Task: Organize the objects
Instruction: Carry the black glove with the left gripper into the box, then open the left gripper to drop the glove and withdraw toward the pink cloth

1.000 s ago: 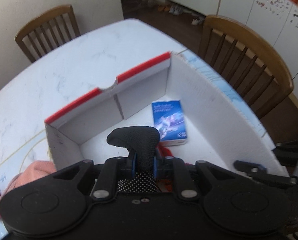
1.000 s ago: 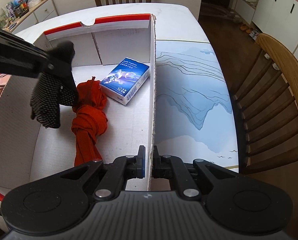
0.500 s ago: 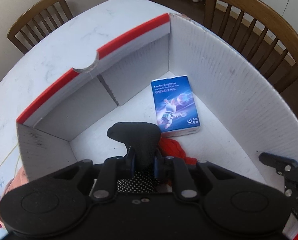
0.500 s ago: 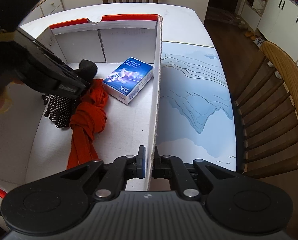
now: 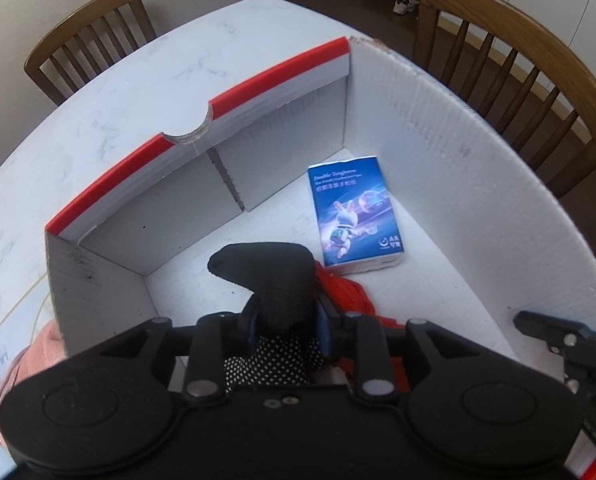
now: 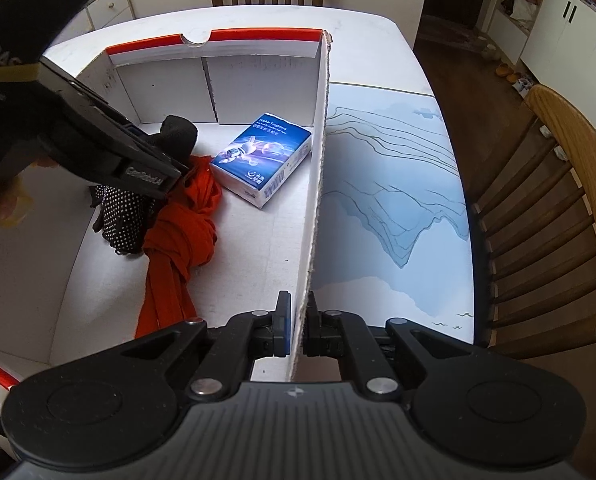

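A white cardboard box (image 5: 438, 128) with a red rim stands on the table. Inside lie a blue tissue pack (image 5: 354, 212), also in the right wrist view (image 6: 263, 156), and a knotted red cloth (image 6: 177, 232). My left gripper (image 5: 285, 316) is shut on a black dotted glove (image 5: 269, 276), lowered into the box beside the red cloth; the glove's lower part (image 6: 123, 216) touches the box floor. My right gripper (image 6: 298, 324) is shut on the box's right wall (image 6: 318, 168), near its front end.
A pink and dark red fabric item (image 5: 13, 376) lies outside the box at the left. Wooden chairs (image 5: 510, 64) stand round the white table (image 5: 97, 96). A blue landscape mat (image 6: 386, 208) lies right of the box.
My left gripper has gone down and forward into the box with the glove, until the glove reaches the floor beside the red cloth. My right gripper keeps its hold on the wall.
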Available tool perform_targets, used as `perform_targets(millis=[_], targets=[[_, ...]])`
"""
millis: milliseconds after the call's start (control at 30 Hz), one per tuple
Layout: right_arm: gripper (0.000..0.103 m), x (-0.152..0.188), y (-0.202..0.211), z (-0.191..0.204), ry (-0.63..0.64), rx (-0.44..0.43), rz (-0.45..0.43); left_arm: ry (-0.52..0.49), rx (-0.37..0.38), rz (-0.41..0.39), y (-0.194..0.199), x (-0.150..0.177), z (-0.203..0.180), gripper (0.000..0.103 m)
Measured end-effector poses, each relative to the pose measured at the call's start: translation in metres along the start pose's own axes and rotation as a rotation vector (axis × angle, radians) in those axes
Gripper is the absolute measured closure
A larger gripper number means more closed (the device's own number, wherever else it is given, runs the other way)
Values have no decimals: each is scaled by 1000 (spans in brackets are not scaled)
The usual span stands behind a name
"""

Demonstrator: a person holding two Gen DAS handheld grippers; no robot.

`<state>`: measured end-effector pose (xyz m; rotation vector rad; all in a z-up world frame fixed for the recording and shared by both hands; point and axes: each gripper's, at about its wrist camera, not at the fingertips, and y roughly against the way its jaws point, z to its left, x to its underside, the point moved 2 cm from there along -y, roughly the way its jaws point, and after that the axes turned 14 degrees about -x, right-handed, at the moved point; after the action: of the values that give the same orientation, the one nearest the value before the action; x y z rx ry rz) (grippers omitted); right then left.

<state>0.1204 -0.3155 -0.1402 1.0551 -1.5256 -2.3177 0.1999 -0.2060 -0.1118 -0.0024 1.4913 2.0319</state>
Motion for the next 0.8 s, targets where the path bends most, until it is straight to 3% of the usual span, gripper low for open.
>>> perform_targets(millis=[167, 433, 800], targets=[[98, 0, 1, -1, -3, -9, 0, 33, 17, -28, 16, 7, 5, 60], [98, 0, 1, -2, -10, -17, 1, 79, 39, -78, 39, 11, 14, 48], [98, 1, 2, -1, -32, -13, 0, 154, 88, -171, 80, 30, 40, 45]])
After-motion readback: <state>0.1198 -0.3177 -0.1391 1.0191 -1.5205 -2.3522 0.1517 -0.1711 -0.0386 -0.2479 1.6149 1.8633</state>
